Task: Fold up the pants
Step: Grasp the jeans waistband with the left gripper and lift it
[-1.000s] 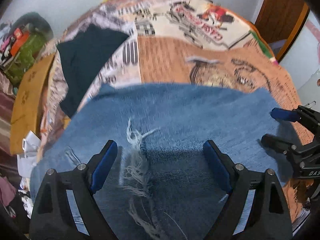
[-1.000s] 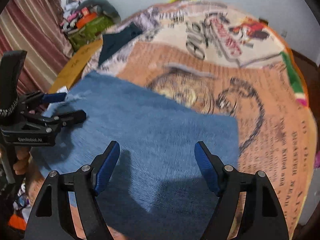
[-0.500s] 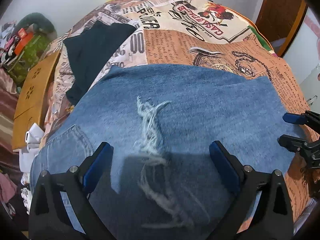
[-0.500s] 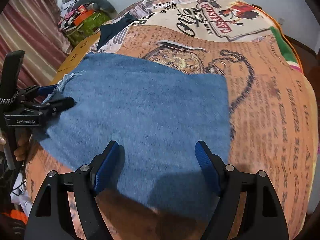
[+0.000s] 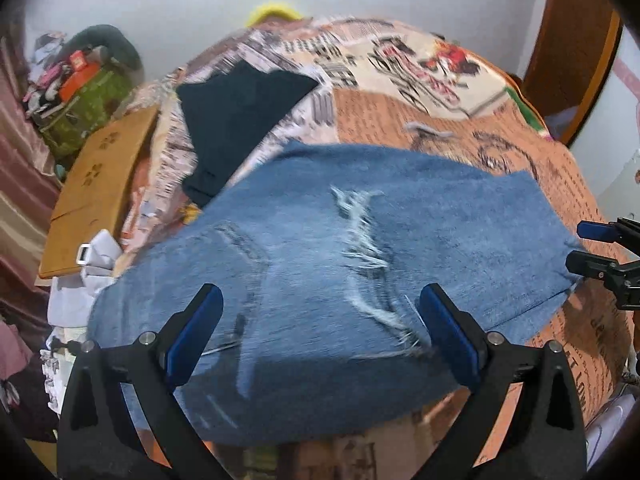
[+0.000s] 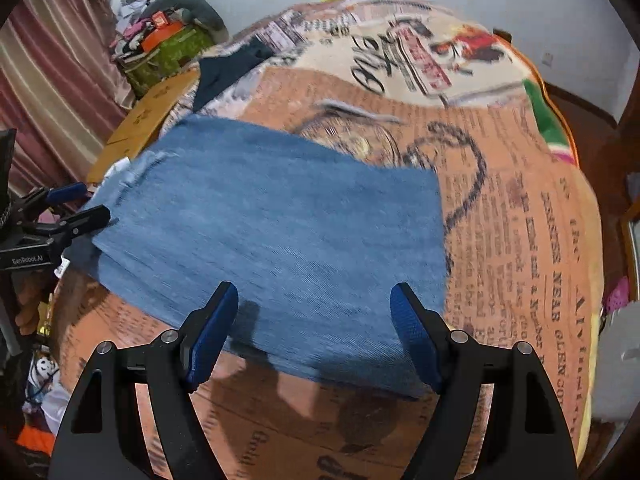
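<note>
Blue ripped jeans (image 5: 360,264) lie folded in a flat rectangle on the bed's printed blanket (image 5: 400,80), a frayed tear on top. My left gripper (image 5: 320,316) hangs open above the near edge of the jeans at the pocket end, with nothing between its blue pads. In the right wrist view the jeans (image 6: 280,232) show their plain leg end. My right gripper (image 6: 314,312) is open over their near edge, holding nothing. Each gripper shows in the other's view, the right gripper (image 5: 592,246) at the jeans' right corner and the left gripper (image 6: 76,206) at their left corner.
A dark folded garment (image 5: 240,120) lies on the blanket beyond the jeans. To the left stand a wooden board (image 5: 100,184), white cloth (image 5: 92,268) and a green bag (image 5: 80,108) piled with clutter. A striped curtain (image 6: 48,80) hangs left, a wooden door (image 5: 572,40) right.
Both grippers have drawn back and risen from the jeans, so more denim and the pocket show. The left jaws have spread a little wider. The jeans stay flat.
</note>
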`<state>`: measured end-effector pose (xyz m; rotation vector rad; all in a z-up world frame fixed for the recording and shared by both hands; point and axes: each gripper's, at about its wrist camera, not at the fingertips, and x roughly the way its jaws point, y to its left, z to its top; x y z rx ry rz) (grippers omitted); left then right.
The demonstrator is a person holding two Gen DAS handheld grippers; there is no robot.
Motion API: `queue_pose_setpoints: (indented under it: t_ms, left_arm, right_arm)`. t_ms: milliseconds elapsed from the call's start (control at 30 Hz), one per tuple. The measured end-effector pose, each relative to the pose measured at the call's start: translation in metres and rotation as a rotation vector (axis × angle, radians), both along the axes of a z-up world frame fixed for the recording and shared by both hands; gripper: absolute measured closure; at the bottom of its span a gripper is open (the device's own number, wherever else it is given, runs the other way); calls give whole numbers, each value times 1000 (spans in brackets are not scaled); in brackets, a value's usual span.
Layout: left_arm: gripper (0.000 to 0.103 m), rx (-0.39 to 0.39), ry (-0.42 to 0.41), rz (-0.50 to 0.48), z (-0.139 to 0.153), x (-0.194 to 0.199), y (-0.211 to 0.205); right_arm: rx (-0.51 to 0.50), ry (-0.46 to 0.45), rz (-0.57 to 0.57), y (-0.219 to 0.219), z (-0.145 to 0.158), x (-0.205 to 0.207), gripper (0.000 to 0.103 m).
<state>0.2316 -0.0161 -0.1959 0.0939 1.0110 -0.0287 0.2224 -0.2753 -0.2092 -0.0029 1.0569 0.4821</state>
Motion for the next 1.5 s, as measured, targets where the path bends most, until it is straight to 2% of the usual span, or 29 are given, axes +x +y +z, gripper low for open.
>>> queue_pose_setpoints:
  t_ms: [267,367,467,600,700,800,967,1067,1133,1400,1500]
  left_arm:
    - [3,-73,-170,152,46,-33,66]
    - [3,-102,-196,226,53,-47,96]
    - [3,-139,-183,316,50,-59,135]
    - [3,-213,-110,432,28,-70,184]
    - [3,-301,-24,505,-1,-79,213]
    - [3,-356,41,530,-24,-85,223]
    - [3,-473,137,548,-58,-93,232]
    - [3,-594,175,544,-73,-99,235]
    - [3,-710,204,544,-85,-101,236]
    - [3,-935,185,562,-112,-91,250]
    - [3,-939,176,575,-118,-82,254]
  right_arm:
    - [54,-106,40,41,39,4,28]
    - [81,-127,61,62,47,8,28]
    - [109,-131,86,85,48,12,27]
    - [130,-107,129,117,41,14,27]
    - [120,-86,170,138,31,12,28]
    - [102,-63,203,153,20,11,27]
    - [80,34,268,169,-4,11,26]
    - [48,5,291,174,-6,7,25]
    - [47,8,294,174,-6,7,25]
    - [61,12,304,175,-8,8,24]
    - [68,14,303,175,-9,9,24]
